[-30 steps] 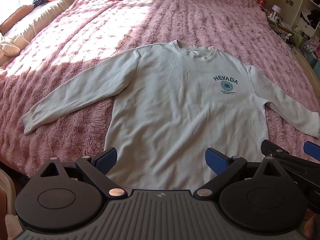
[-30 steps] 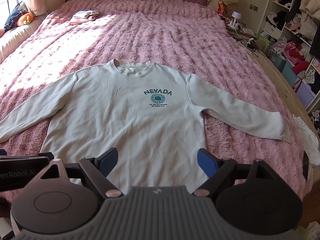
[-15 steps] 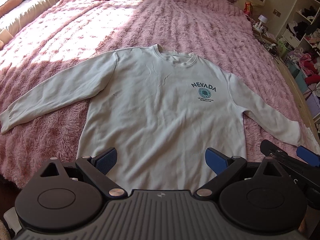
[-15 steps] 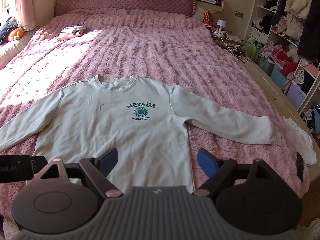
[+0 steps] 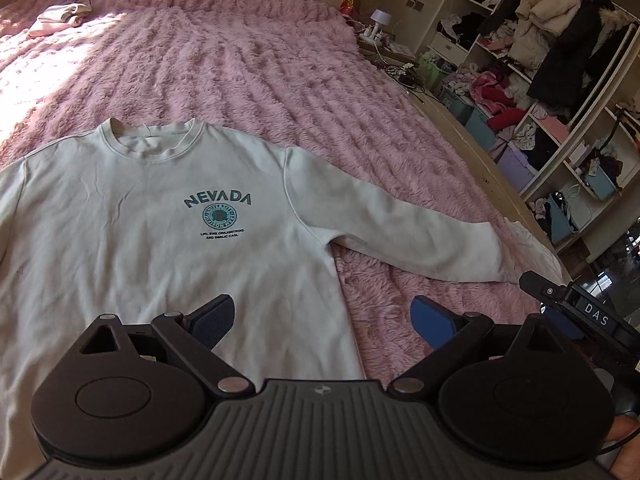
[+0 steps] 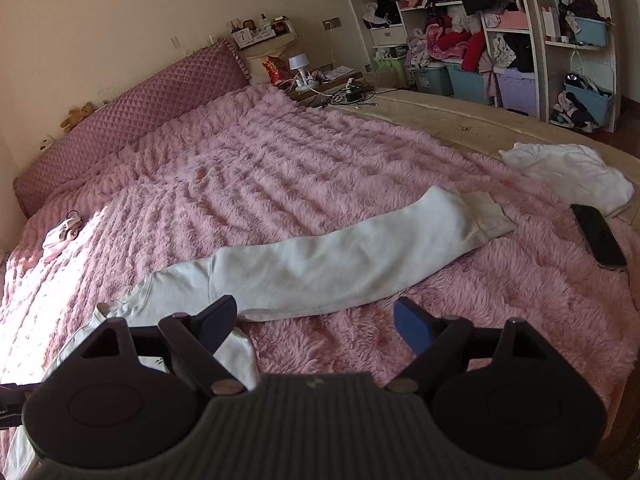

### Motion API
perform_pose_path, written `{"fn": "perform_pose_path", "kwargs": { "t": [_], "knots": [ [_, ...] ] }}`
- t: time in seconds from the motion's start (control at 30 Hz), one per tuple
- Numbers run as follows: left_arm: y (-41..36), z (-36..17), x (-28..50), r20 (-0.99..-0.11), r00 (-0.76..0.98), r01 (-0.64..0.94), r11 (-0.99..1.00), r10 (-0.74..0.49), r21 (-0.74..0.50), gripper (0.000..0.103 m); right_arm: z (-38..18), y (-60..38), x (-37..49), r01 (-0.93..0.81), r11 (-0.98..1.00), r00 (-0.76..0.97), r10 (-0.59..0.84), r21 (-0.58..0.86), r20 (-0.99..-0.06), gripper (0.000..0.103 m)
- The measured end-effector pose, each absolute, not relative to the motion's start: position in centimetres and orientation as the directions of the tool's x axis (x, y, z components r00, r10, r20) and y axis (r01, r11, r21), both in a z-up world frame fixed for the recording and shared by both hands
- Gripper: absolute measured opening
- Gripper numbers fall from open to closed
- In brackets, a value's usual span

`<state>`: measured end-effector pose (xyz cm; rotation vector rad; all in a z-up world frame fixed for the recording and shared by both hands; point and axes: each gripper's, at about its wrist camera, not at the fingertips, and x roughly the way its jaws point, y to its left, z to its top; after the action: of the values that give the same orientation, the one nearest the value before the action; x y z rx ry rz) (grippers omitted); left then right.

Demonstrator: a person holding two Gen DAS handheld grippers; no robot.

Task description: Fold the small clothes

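A pale sweatshirt (image 5: 168, 248) with a teal NEVADA print lies flat, front up, on the pink furry bedspread (image 5: 248, 64). Its right sleeve (image 5: 404, 236) stretches toward the bed's right edge. My left gripper (image 5: 322, 318) is open and empty above the sweatshirt's lower right hem. My right gripper (image 6: 314, 322) is open and empty, hovering just short of that sleeve (image 6: 340, 260), whose cuff (image 6: 486, 214) lies to the right. Part of the right gripper shows at the right edge of the left wrist view (image 5: 580, 312).
A black phone (image 6: 598, 236) and a crumpled white cloth (image 6: 572, 172) lie near the bed's right edge. A small folded garment (image 5: 60, 20) sits far up the bed. Cluttered shelves (image 5: 560, 80) and storage bins (image 6: 468, 76) stand to the right.
Both grippers have swung to the right. The left view now centres on the sweatshirt's right side; the right view now faces the right sleeve and the shelves. Both stay open.
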<state>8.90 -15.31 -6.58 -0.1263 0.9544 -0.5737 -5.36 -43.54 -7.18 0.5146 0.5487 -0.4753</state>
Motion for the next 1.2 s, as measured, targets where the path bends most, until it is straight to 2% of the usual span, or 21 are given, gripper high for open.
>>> {"fn": "perform_pose_path", "kwargs": {
  "t": [0.07, 0.17, 0.33, 0.37, 0.47, 0.67, 0.9, 0.93, 0.97, 1.0, 1.2],
  "knots": [
    [-16.8, -8.0, 10.3, -0.700, 0.404, 0.427, 0.798, -0.589, -0.425, 0.103, -8.8, -46.7, -5.5, 0.588, 0.735, 0.747, -0.330, 0.339, -0.578, 0.073],
    [-18.8, -9.9, 12.3, -0.631, 0.384, 0.434, 0.735, -0.674, -0.521, 0.103, -10.5, -50.6, -5.3, 0.635, 0.690, 0.729, -0.388, 0.347, -0.563, 0.066],
    [-22.5, -11.6, 14.9, -0.631, 0.415, 0.460, 0.749, -0.656, -0.476, 0.103, -13.6, -56.5, -4.5, 0.668, 0.607, 0.729, -0.413, 0.431, -0.546, 0.058],
    [-23.1, -11.9, 15.4, -0.628, 0.418, 0.465, 0.749, -0.656, -0.473, 0.103, -14.6, -57.8, -4.1, 0.673, 0.580, 0.728, -0.410, 0.459, -0.549, 0.051],
    [-24.5, -13.0, 16.9, -0.626, 0.419, 0.472, 0.747, -0.658, -0.468, 0.103, -17.7, -60.8, -3.0, 0.696, 0.489, 0.716, -0.411, 0.526, -0.565, 0.041],
    [-27.6, -16.6, 20.2, -0.662, 0.368, 0.459, 0.747, -0.652, -0.481, 0.103, -22.3, -64.6, -1.1, 0.761, 0.343, 0.648, -0.447, 0.551, -0.617, 0.041],
    [-30.0, -19.8, 20.8, -0.714, 0.300, 0.462, 0.751, -0.633, -0.472, 0.103, -24.5, -68.7, 0.3, 0.715, 0.229, 0.677, -0.466, 0.661, -0.570, 0.041],
    [-30.1, -20.1, 20.7, -0.715, 0.293, 0.462, 0.749, -0.634, -0.475, 0.103, -24.5, -69.1, 0.5, 0.712, 0.225, 0.678, -0.465, 0.664, -0.569, 0.034],
    [-30.3, -20.4, 20.6, -0.718, 0.289, 0.461, 0.750, -0.633, -0.475, 0.103, -24.4, -69.3, 0.9, 0.714, 0.226, 0.676, -0.471, 0.663, -0.567, 0.012],
    [-30.4, -20.6, 20.6, -0.721, 0.288, 0.462, 0.751, -0.631, -0.472, 0.103, -24.3, -69.4, 1.0, 0.719, 0.230, 0.670, -0.479, 0.656, -0.567, 0.001],
    [-31.0, -21.2, 20.5, -0.736, 0.262, 0.483, 0.745, -0.624, -0.460, 0.103, -22.7, -69.0, 1.3, 0.718, 0.281, 0.674, -0.512, 0.637, -0.533, 0.002]
  ]
}}
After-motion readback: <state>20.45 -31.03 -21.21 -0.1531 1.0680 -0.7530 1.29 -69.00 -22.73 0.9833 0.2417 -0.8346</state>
